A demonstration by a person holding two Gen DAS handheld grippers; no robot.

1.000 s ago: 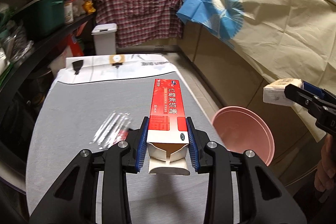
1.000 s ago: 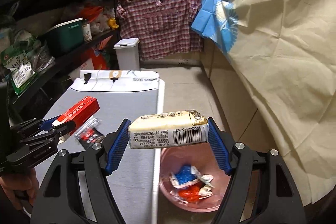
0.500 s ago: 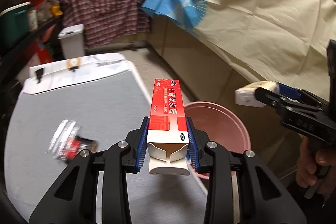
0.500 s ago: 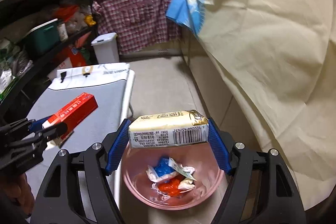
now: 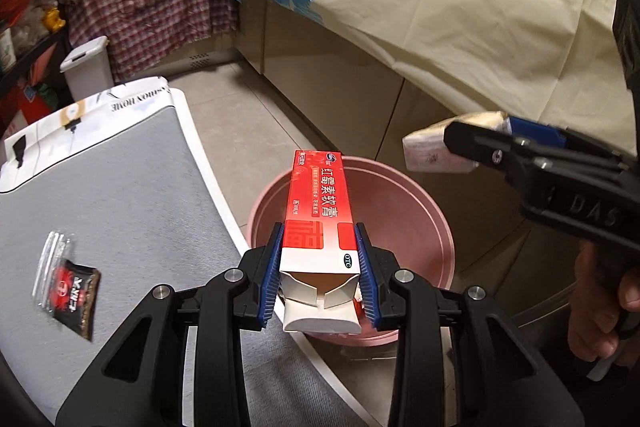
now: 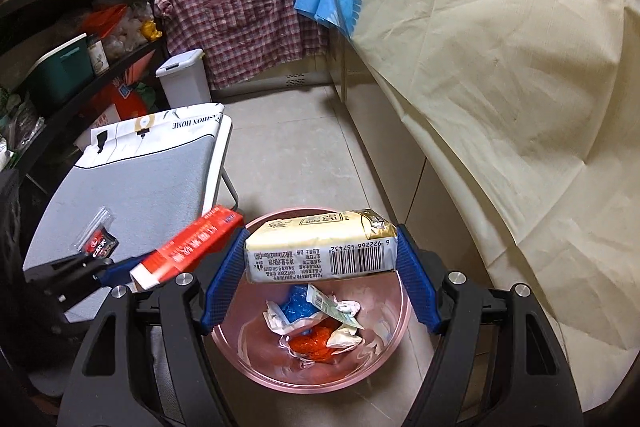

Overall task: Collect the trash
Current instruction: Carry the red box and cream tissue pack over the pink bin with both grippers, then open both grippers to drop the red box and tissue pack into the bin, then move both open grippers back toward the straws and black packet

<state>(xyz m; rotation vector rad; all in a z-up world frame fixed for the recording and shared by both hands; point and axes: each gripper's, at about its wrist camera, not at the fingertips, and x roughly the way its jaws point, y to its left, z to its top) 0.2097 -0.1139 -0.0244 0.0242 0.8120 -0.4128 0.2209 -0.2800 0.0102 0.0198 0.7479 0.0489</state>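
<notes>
My left gripper (image 5: 319,269) is shut on a long red and white carton (image 5: 318,211), which sticks out over the near rim of a pink bin (image 5: 420,203). The same red carton (image 6: 188,247) shows at the left of the right wrist view. My right gripper (image 6: 320,267) is shut on a cream drink carton (image 6: 320,247) with a barcode, held above the pink bin (image 6: 384,339). Crumpled blue, white and red wrappers (image 6: 316,323) lie in the bin. A black and red sachet (image 5: 74,293) in clear plastic rests on the grey ironing board (image 5: 100,195).
The ironing board stands left of the bin, its white edge (image 5: 216,187) close to the rim. A cream sheet (image 6: 500,87) drapes over the counter on the right. A small white pedal bin (image 6: 184,75) and dark shelves (image 6: 60,27) stand behind. A hand (image 5: 600,307) grips the right tool.
Both grippers have swung right and down, off the board and over the pink bin, each carton staying in its grip. The sachet stays on the board.
</notes>
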